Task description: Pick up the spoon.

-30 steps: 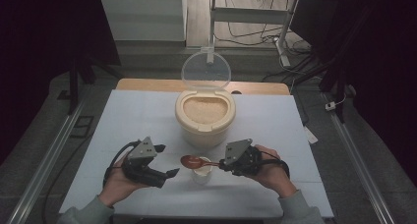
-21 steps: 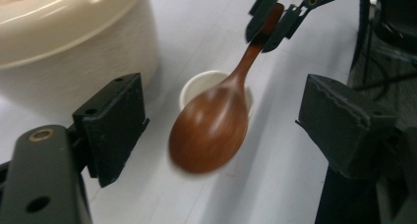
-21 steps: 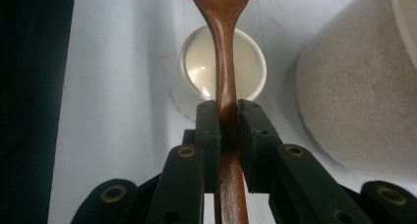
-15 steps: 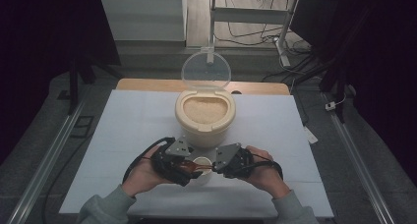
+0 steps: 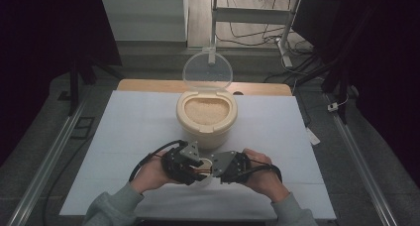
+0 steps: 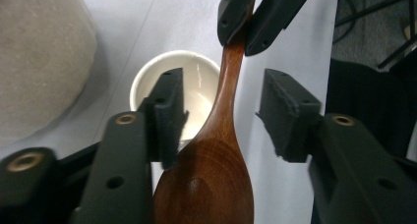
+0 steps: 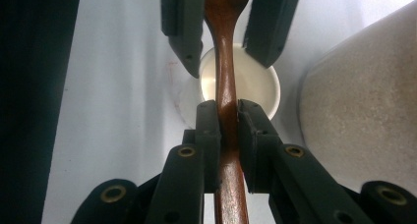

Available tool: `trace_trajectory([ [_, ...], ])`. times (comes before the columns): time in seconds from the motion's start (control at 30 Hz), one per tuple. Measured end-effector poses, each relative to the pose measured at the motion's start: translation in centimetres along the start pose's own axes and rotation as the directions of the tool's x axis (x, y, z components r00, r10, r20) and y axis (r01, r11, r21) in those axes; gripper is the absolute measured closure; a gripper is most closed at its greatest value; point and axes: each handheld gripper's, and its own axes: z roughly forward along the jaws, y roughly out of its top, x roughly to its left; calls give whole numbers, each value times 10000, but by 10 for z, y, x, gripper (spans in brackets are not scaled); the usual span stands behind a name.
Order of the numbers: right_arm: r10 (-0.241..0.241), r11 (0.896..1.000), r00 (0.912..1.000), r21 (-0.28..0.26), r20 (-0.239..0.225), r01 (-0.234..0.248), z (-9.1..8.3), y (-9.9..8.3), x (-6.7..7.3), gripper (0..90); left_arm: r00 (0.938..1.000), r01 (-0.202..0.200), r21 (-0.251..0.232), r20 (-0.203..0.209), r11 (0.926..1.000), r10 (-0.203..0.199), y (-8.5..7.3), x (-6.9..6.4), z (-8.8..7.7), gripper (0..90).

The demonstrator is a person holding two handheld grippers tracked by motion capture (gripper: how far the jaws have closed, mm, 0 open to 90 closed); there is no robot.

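A brown wooden spoon [image 6: 211,175] hangs level over a small white cup [image 6: 147,81] near the table's front edge. My right gripper [image 7: 228,121] is shut on the spoon's handle [image 7: 222,62]. My left gripper [image 6: 227,111] faces it, and its jaws have just been closing around the spoon's bowl. A gap still shows at its right pad [image 6: 287,116]. In the high view the left gripper [image 5: 195,167] and the right gripper [image 5: 214,169] meet tip to tip above the cup [image 5: 203,180].
A round beige container [image 5: 181,118] of rice stands just behind the cup, its clear lid [image 5: 207,71] raised upright at the back. It looms close beside both grippers [image 6: 39,62] [image 7: 364,106]. White table sheet [image 5: 124,137] spreads to either side.
My left hand has swung right from the table's left to meet the right gripper, and its jaws have narrowed around the spoon's bowl. The right gripper has shifted slightly right, still holding the spoon.
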Motion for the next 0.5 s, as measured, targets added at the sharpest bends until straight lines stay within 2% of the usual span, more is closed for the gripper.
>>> trace_trajectory([
  [0.2,-228,9997,9997,2,70,228,-2,3,4,796,9995,-309,301,-12,9991,309,1,-1,7,723],
  [0.43,-600,9981,9980,160,184,597,0,5,7,793,9985,-538,379,65,9978,536,1,-2,8,770],
  [0.5,-491,9988,9984,89,276,489,-1,4,7,784,9987,-510,250,-16,9984,511,0,-2,8,778],
])
